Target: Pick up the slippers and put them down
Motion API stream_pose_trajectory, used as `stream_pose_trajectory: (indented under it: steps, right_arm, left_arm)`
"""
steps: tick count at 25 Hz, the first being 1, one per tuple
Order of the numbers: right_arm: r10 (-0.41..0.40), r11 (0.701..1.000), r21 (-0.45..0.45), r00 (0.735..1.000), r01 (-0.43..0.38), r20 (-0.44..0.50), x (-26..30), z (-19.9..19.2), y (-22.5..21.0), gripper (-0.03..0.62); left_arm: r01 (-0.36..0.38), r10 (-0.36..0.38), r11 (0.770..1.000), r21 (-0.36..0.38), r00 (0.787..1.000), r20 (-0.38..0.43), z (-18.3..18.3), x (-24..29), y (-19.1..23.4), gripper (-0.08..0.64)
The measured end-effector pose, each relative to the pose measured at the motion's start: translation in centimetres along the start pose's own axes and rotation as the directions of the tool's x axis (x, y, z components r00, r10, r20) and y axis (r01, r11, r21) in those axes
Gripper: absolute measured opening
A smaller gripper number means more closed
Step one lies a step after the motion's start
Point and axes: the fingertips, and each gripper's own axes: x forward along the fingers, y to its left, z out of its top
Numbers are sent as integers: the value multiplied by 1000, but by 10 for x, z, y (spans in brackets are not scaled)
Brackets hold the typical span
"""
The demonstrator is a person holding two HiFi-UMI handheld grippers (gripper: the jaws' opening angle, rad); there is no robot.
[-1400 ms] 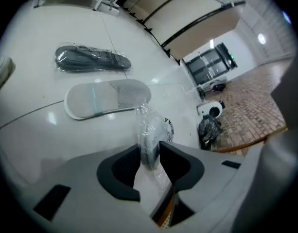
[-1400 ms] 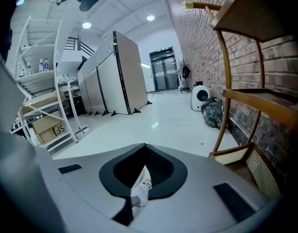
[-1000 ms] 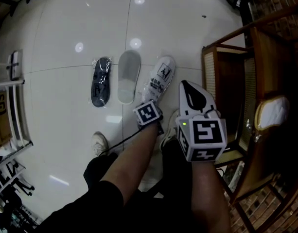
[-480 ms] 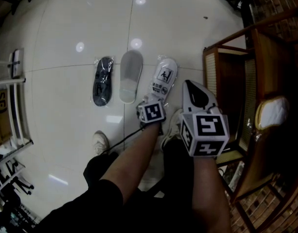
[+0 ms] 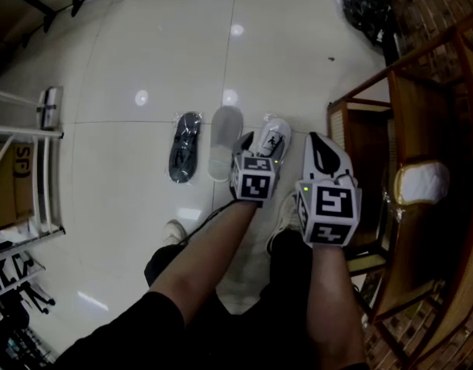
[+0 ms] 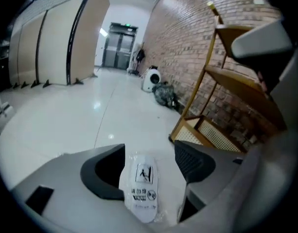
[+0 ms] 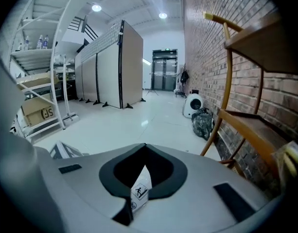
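Three slippers lie side by side on the white floor: a dark one (image 5: 184, 146), a grey one (image 5: 224, 140) and a white bagged one (image 5: 274, 136). My left gripper (image 5: 258, 151) hangs over the heel of the white bagged slipper (image 6: 141, 186). Its jaws have just been opening wide, then closing a touch, and stand open with that slipper on the floor below, not gripped. My right gripper (image 5: 326, 182) is shut on another white slipper with a black inside (image 5: 326, 159), held in the air. A thin strip of that held slipper (image 7: 139, 192) shows between the shut jaws.
A wooden rack (image 5: 375, 129) with a white bundle (image 5: 421, 182) stands close on the right. A metal shelf unit (image 5: 28, 176) is at the left and a black bag (image 5: 367, 6) at the far right. The person's shoe (image 5: 174, 230) is below the slippers.
The left gripper has let go of the white bagged slipper, opened and risen away from it. The slipper stays on the floor. The right gripper with its slipper rose slightly.
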Motion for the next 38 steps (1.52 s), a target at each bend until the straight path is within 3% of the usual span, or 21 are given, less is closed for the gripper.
stream_pose_trajectory:
  steps: [4, 7, 11, 14, 17, 20, 22, 28, 31, 32, 35, 38]
  right_arm:
    - [-76, 997, -26, 992, 79, 96, -30, 21, -7, 9]
    - [-162, 986, -4, 974, 164, 160, -57, 37, -32, 9]
    - [-194, 975, -45, 934, 217, 299, -118, 85, -42, 9]
    - [-191, 974, -43, 904, 223, 382, -164, 113, -34, 9]
    - [-225, 972, 39, 872, 231, 435, -207, 138, -28, 9]
    - [-230, 970, 43, 836, 241, 498, -250, 160, -20, 9]
    - [-229, 969, 39, 818, 245, 528, -282, 169, -13, 9]
    - [-185, 980, 57, 782, 189, 596, -361, 169, 7, 9]
    - [-170, 983, 53, 758, 177, 629, -386, 161, 13, 9]
    - [-172, 983, 57, 757, 176, 631, -393, 156, 14, 9]
    - [-185, 981, 67, 761, 183, 622, -409, 142, 17, 9]
    - [-188, 981, 76, 758, 180, 625, -417, 135, 18, 9]
  left_arm:
    - [52, -89, 975, 215, 982, 167, 76, -61, -21, 273]
    - [39, -111, 970, 242, 951, 288, 127, -105, -24, 212]
    - [2, -134, 964, 265, 866, 482, 202, -189, -36, 135]
    - [-54, -104, 968, 247, 805, 584, 240, -258, -36, 5]
    - [-66, -92, 974, 215, 754, 650, 269, -314, -42, 5]
    - [-72, -151, 960, 271, 682, 716, 296, -377, -63, 5]
    - [-73, -195, 946, 315, 648, 736, 303, -421, -78, 5]
    - [1, -249, 952, 307, 590, 768, 281, -512, -110, 5]
    - [-10, -279, 938, 347, 572, 771, 258, -525, -121, 5]
    - [-11, -288, 934, 358, 572, 768, 250, -526, -124, 5]
    - [11, -283, 939, 345, 599, 749, 227, -535, -125, 5]
    - [25, -274, 946, 325, 598, 753, 216, -547, -120, 5]
